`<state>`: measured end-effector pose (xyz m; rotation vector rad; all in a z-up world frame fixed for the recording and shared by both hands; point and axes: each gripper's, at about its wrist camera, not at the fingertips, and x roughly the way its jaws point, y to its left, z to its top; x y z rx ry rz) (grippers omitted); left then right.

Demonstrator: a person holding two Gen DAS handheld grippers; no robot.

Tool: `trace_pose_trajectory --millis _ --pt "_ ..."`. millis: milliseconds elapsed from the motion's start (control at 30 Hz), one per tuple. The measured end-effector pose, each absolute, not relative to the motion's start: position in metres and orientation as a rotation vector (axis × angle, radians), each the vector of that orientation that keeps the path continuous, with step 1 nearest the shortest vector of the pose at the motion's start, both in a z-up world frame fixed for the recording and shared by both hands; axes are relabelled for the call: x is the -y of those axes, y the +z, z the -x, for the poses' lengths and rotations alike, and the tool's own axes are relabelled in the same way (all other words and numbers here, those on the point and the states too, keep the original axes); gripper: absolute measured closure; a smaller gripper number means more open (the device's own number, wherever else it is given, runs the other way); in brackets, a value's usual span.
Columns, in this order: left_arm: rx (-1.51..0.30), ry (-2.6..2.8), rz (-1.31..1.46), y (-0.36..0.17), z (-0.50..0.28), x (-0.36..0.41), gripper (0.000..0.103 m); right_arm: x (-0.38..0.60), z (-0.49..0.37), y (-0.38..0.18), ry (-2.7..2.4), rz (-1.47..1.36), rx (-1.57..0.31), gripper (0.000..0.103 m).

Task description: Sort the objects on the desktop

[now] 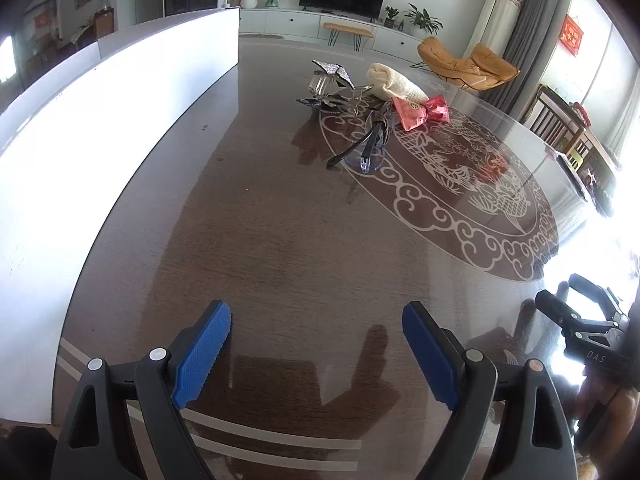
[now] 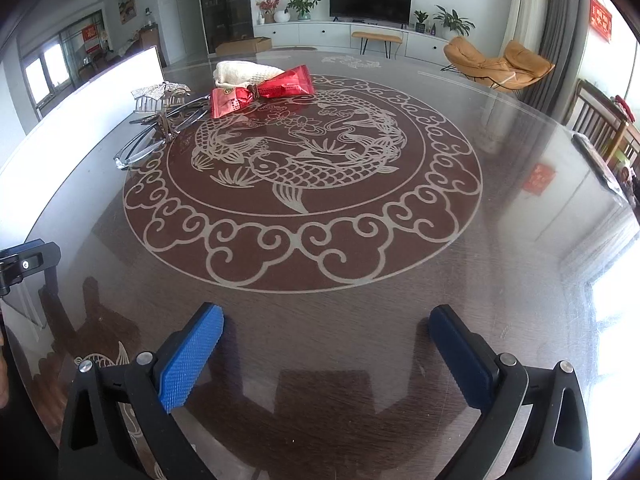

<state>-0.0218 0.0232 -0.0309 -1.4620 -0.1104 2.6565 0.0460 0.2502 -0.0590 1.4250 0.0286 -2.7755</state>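
A small heap lies on the far side of the round glass-topped table (image 1: 280, 240). It holds clear glasses (image 1: 368, 152) (image 2: 148, 148), a red snack packet (image 1: 420, 112) (image 2: 264, 90), a rolled cream towel (image 1: 396, 82) (image 2: 244, 70) and a sparkly hair clip (image 1: 332, 74) (image 2: 160, 94). My left gripper (image 1: 316, 312) hangs open over bare tabletop near the front edge, well short of the heap, with nothing between its blue pads (image 1: 204, 356). My right gripper (image 2: 326, 314) is open wide and empty, in front of the fish pattern.
A long white box (image 1: 120, 120) (image 2: 100, 92) runs along the table's left side. The other hand's gripper shows at the frame edge in each view. A wooden chair (image 2: 600, 124) stands at the table's right. A TV unit and an orange lounger are beyond.
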Motion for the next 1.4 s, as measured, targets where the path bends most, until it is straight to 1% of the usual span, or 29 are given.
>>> trace_pose_trajectory --millis 67,133,233,400,433,500,1400 --pt "0.014 2.672 1.478 -0.034 0.022 -0.032 0.015 -0.25 -0.046 -0.059 -2.776 -1.425 -0.029 0.0" --pt "-0.053 2.676 1.491 -0.036 0.022 -0.039 0.012 -0.25 -0.046 -0.059 -2.776 -1.425 -0.029 0.0" --pt "-0.059 2.665 1.493 -0.037 0.025 -0.04 0.007 -0.25 -0.046 -0.059 -2.776 -1.425 -0.029 0.0" --pt "-0.077 2.667 1.493 -0.038 0.024 -0.041 0.006 -0.25 -0.046 -0.059 -2.776 -1.425 -0.028 0.0" --pt "-0.075 2.659 1.497 -0.039 0.025 -0.043 0.002 -0.25 -0.046 -0.059 -2.776 -1.425 -0.028 0.0" --pt "-0.084 2.653 1.5 -0.04 0.026 -0.045 0.0 -0.25 -0.046 -0.059 -2.776 -1.425 -0.028 0.0" --pt "-0.085 2.665 1.492 -0.04 0.025 -0.046 0.0 -0.249 -0.045 -0.059 -2.776 -1.426 -0.028 0.0"
